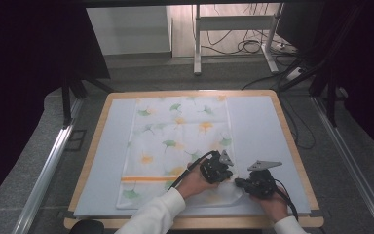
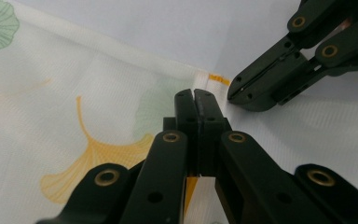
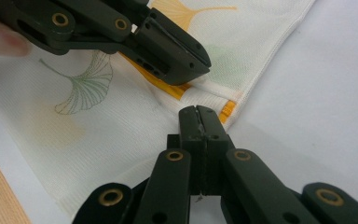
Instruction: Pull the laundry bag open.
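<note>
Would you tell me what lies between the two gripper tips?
In the right gripper view, only cloth with its orange stripe lies between the left gripper and the right gripper.

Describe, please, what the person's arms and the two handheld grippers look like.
Both forearms wear white sleeves. The left gripper and the right gripper are black, each topped by a grey three-cornered plate and trailing a black cable. Up close, each has two flat black jaws on linked bars with brass-coloured rivets.

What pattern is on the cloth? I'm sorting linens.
Green and orange ginkgo leaves on white cloth, plus an orange stripe; the high view shows it best.
</note>
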Tool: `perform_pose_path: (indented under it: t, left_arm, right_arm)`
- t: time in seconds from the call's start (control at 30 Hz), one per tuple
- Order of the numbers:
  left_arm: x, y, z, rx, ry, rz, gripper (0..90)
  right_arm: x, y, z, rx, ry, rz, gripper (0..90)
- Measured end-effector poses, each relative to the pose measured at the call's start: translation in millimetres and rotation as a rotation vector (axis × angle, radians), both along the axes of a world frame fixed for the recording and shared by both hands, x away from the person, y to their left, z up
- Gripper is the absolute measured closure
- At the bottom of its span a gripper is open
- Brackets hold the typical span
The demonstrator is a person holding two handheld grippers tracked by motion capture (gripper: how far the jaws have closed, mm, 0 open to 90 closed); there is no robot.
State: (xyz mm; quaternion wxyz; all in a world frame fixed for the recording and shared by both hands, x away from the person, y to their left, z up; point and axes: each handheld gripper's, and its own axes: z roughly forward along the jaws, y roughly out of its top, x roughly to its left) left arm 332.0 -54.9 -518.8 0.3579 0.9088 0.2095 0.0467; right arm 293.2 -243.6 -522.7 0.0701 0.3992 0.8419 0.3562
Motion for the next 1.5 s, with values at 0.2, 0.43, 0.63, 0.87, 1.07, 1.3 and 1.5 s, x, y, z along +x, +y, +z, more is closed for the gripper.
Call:
perform_pose_path:
  t: [0.2, 0.43, 0.63, 0.87, 1.07, 1.3, 1.5]
  left_arm:
    - [0.4, 6.0, -0.5, 0.001, 0.007, 0.002, 90.0]
    - [-1.6, 11.5, 0.7, 0.02, 0.004, 0.006, 90.0]
    - [-3.1, 14.8, 0.8, 0.017, -0.004, 0.006, 90.0]
    - [-2.5, 13.6, 0.7, 0.022, 0.007, 0.011, 90.0]
    - [0.2, 9.7, -0.9, 0.028, 0.012, 0.011, 90.0]
    - [-4.8, 9.1, 2.5, 0.088, -0.039, -0.005, 90.0]
    - [-3.0, 14.5, 2.2, 0.067, -0.009, 0.0, 90.0]
  right_arm:
    - [0.1, -0.1, 0.1, 0.001, 0.001, 0.002, 89.9]
    - [0.4, -0.2, -0.1, 0.005, 0.002, 0.0, 89.9]
    - [0.4, -0.2, -0.2, 0.006, 0.002, 0.0, 89.9]
    - [0.7, -0.4, -0.4, 0.008, 0.002, 0.0, 89.9]
    - [0.8, -0.3, -0.1, 0.006, 0.005, 0.0, 89.9]
    - [0.6, 0.0, 0.2, 0.004, 0.009, -0.005, 90.0]
    - [0.8, -0.1, 0.0, 0.005, 0.01, -0.007, 90.0]
